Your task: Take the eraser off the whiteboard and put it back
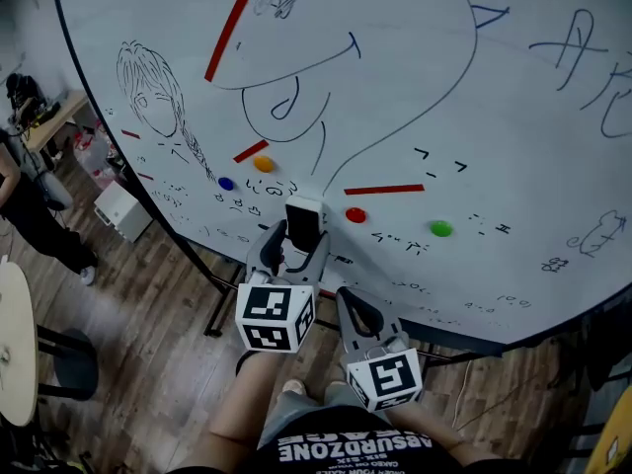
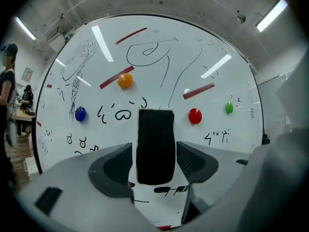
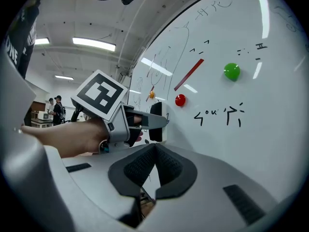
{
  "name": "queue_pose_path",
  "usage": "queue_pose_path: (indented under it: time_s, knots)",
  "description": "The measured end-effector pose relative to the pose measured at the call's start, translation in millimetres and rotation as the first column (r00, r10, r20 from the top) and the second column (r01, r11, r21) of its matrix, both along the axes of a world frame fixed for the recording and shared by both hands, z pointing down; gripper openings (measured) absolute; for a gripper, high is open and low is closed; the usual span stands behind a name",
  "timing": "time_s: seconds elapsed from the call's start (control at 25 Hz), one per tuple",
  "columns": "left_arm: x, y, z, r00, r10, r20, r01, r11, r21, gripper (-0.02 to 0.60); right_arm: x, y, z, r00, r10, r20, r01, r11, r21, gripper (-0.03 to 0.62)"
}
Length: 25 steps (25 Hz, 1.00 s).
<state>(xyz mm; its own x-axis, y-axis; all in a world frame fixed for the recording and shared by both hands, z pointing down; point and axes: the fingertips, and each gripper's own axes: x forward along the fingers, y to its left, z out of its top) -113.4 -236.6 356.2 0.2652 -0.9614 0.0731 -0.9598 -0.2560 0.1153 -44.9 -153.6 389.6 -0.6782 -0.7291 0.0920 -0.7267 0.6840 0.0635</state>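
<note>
The eraser (image 1: pixel 302 210), a black felt block with a white casing, sits upright against the lower part of the whiteboard (image 1: pixel 415 77). My left gripper (image 1: pixel 299 241) is open, with one jaw on each side of the eraser. In the left gripper view a thin strip of board shows between the eraser (image 2: pixel 155 146) and each pad (image 2: pixel 117 166), so the left gripper (image 2: pixel 154 148) is not clamped on it. My right gripper (image 1: pixel 348 299) hangs lower right of it, shut and empty. From the right gripper (image 3: pixel 154 148) view, the eraser (image 3: pixel 157 120) is beside the left jaw.
Round magnets sit on the board: blue (image 1: pixel 226 183), orange (image 1: pixel 263 164), red (image 1: pixel 355 215) and green (image 1: pixel 440 228), along with red strips (image 1: pixel 383 190) and marker drawings. A white box (image 1: pixel 120 210), a round table (image 1: pixel 15 344) and a person (image 1: pixel 30 215) are on the left.
</note>
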Motion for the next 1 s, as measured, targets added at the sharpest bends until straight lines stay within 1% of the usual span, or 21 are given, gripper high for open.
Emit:
queue_pose_path:
  time_s: [0.16, 0.4, 0.56, 0.72, 1.0]
  knots:
    - [2.2, -4.4, -1.2, 1.0, -0.018, -0.006, 0.018, 1.0, 0.0, 0.27, 3.9, -5.4, -0.8, 1.0, -0.014, 0.002, 0.014, 1.0, -0.01, -0.002]
    - [2.1, -9.4, -1.3, 0.999, -0.042, 0.009, 0.041, 0.999, 0.003, 0.268, 5.4, -12.2, -2.1, 0.999, -0.044, 0.005, 0.044, 0.999, 0.0, -0.002]
    - [1.7, -9.7, -0.9, 0.998, -0.054, 0.016, 0.053, 0.999, 0.008, 0.262, 7.4, -16.2, 1.8, 0.999, -0.047, 0.005, 0.047, 0.999, -0.013, -0.002]
    - [1.3, -10.4, -1.4, 0.998, -0.059, 0.022, 0.059, 0.998, 0.01, 0.259, 3.6, -19.3, 7.3, 0.998, -0.068, 0.003, 0.068, 0.998, -0.017, -0.002]
    - [1.8, -9.6, -1.2, 0.997, -0.07, 0.031, 0.07, 0.998, 0.009, 0.252, 3.3, -24.0, 8.7, 0.997, -0.072, 0.006, 0.072, 0.997, -0.022, -0.002]
